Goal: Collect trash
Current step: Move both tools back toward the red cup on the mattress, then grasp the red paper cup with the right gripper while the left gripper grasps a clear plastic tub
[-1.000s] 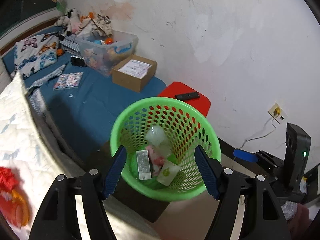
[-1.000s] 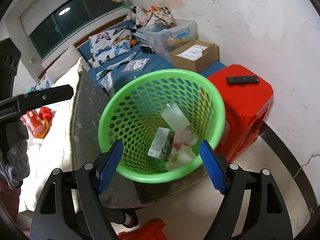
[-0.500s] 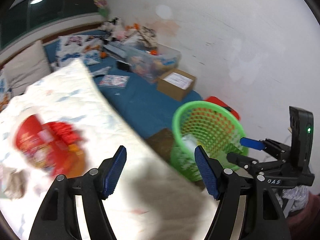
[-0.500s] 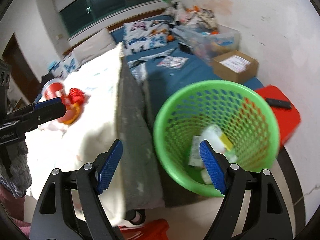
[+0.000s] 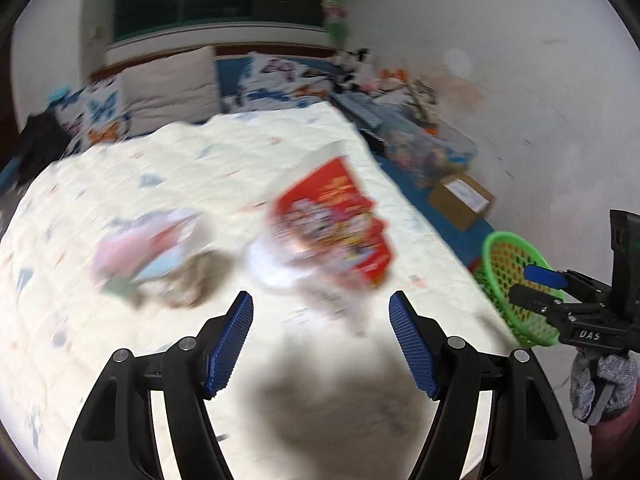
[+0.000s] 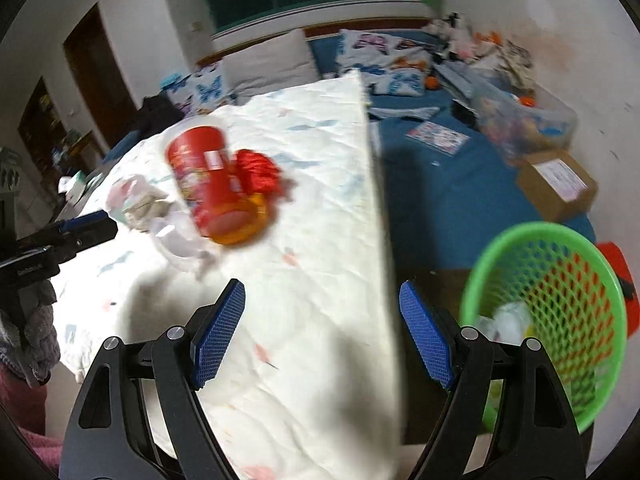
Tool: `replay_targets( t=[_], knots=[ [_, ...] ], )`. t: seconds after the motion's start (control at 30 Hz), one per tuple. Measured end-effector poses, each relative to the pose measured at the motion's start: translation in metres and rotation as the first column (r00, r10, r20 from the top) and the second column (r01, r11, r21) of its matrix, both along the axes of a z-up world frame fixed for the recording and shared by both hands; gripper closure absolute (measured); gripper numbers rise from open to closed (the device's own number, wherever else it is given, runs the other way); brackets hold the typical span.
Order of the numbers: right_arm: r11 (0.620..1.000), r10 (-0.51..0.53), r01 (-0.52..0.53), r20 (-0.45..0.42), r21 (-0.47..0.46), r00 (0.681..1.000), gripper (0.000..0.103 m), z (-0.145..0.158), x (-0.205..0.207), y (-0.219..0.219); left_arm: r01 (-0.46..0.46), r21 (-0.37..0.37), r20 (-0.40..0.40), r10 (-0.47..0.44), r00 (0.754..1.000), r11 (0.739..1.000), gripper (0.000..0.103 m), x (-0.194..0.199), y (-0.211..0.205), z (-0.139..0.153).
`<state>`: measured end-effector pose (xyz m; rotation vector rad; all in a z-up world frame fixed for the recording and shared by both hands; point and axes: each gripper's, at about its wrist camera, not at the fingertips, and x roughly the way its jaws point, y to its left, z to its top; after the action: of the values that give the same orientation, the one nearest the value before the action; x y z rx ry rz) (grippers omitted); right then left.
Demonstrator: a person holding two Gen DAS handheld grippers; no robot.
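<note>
Lying on the white quilt (image 6: 320, 240), left of the green basket (image 6: 568, 264): red canister (image 6: 212, 184), crumpled wrappers (image 5: 160, 264). Hovering near, both gaping, empty: left tool (image 5: 320, 340), right tool (image 6: 322, 332). Picking next; needing descent over canister.

red cup (image 6: 208, 184), green basket (image 6: 560, 320), blue tongs pads (image 5: 232, 338)

Bedroom, white scuffed wall (image 5: 520, 80) at right; dark window (image 5: 224, 0) behind the bed reflecting a ceiling light; dark wooden door (image 6: 100, 84) at left. Bed (image 6: 440, 192) in blue sheet, cream quilt (image 5: 200, 168) over it; butterfly-print pillows (image 6: 384, 60) at the head.
</note>
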<state>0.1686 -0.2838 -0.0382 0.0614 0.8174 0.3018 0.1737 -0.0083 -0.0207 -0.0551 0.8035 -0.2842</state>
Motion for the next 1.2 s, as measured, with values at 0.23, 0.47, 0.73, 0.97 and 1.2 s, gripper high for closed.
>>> replay_targets(
  t=[0.23,0.47,0.73,0.97,1.2],
  knots=[
    [0.996,0.092,-0.092,0.007,-0.017,0.996,0.024,0.003,0.023,0.047,-0.063,-0.023,-0.047,0.062,0.997,0.998,0.035,-0.009,0.034,-0.024],
    [0.981,0.195,-0.195,0.01,-0.012,0.981,0.024,0.009,0.058,0.085,-0.112,-0.047,-0.074,0.108,0.991,0.993,0.035,-0.017,0.053,-0.035],
    [0.963,0.265,-0.264,0.015,-0.056,0.964,0.024,0.006,0.097,0.126,-0.117,-0.055,-0.097,0.112,0.989,0.992,0.035,-0.023,0.058,-0.045],
    [0.945,0.308,-0.307,-0.01,-0.114,0.951,0.024,-0.004,0.124,0.145,-0.103,-0.076,-0.116,0.094,0.989,0.992,0.035,-0.025,0.054,-0.05],
    [0.938,0.324,-0.327,-0.041,-0.118,0.945,0.028,-0.017,0.133,0.152,-0.089,-0.088,-0.141,0.077,0.987,0.992,0.035,-0.022,0.047,-0.058]
  ],
)
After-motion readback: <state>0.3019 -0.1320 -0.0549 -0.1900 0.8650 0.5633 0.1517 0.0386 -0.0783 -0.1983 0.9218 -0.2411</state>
